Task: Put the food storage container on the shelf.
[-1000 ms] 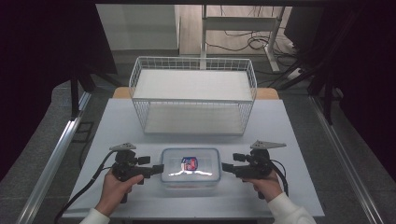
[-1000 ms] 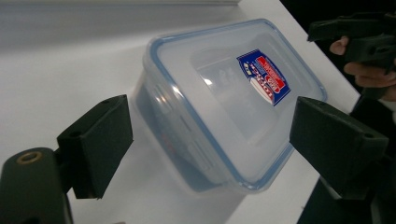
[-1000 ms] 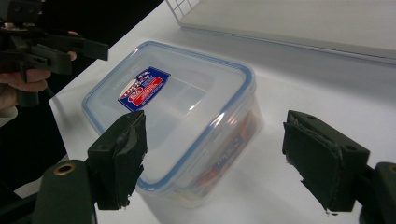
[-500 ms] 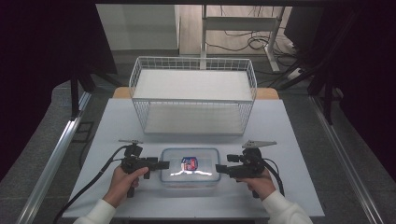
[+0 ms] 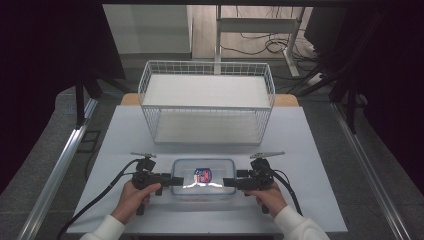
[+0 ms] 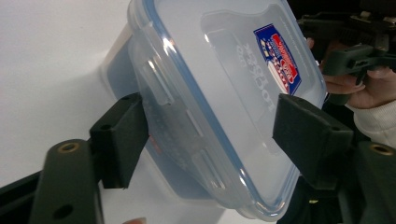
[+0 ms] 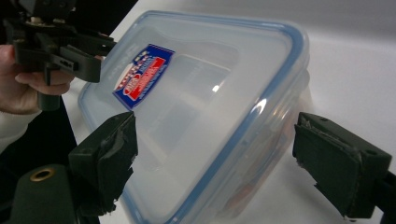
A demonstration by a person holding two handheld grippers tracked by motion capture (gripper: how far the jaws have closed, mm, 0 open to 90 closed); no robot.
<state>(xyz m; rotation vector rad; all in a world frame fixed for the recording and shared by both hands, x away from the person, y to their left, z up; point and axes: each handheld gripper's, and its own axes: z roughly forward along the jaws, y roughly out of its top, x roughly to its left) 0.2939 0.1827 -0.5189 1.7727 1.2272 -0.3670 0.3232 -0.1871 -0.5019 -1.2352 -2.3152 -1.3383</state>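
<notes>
Right now I have both tongs down at the near edge of the white surface, one at each short end of the clear plastic box. That box sits flat near the front, roughly midway between left and right, with a blue-sealed lid and a red and blue label on top.

My left tongs reach in from the left. In the left gripper view their jaws have just been closing, with the left end of the box between them; one pad sits against the lid's side clip, while the other is over the lid top with a small gap I can make out, so I don't read it as a firm pinch yet.

My right tongs come in from the right. In the right gripper view their jaws have just been opening and stand wide, straddling the right end of the box, with clear space on both sides and no pad touching it.

Farther back stands a white wire basket, well apart from the box, across the far half of the surface. A black cable trails from the left tongs toward the near left corner.
</notes>
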